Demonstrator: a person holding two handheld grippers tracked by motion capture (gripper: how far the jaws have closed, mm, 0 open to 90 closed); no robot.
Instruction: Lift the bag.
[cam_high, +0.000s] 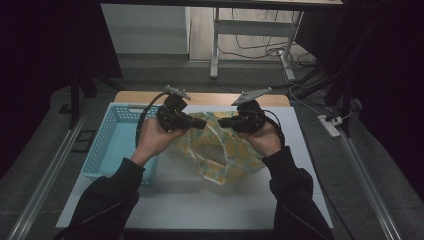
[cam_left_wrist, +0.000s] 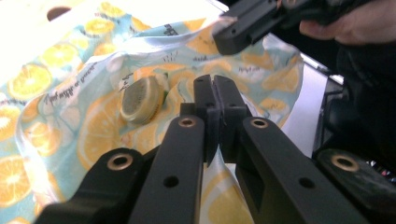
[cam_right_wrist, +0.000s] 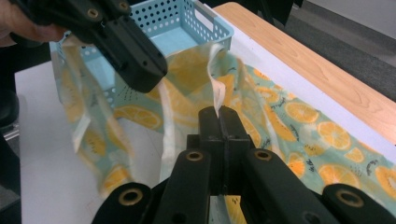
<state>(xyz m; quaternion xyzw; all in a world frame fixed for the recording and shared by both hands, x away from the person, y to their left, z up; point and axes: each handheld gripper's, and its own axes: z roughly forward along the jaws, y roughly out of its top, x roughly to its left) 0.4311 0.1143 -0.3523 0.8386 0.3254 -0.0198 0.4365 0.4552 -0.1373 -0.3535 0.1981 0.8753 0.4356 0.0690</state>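
We hold a gripper in each hand above the white table (cam_high: 200, 210), forearms coming in from the near edge. The left gripper (cam_high: 200, 123) has its jaws pressed together on the rim of a cloth bag (cam_high: 227, 155) printed with orange slices; in the left gripper view the fabric comes out from between the closed jaws (cam_left_wrist: 215, 100). The right gripper (cam_high: 223, 121) is likewise clamped tight on the opposite rim, a white edge strip rising from between its jaws in the right gripper view (cam_right_wrist: 218, 122).

We judge the two grips sit on facing sides of the mouth so that pulling them apart spreads the bag open. The bag is lifted at its top, its lower part trailing on the table between our hands.

Inside the bag, in the left gripper view, a round greenish disc (cam_left_wrist: 140, 99) rests against the fabric; we cannot tell what it is.

Farther left stands the blue basket (cam_high: 112, 142), just beside the bag, probably the next place for the bag or its contents. Beyond, a strip of wooden tabletop (cam_high: 145, 97).
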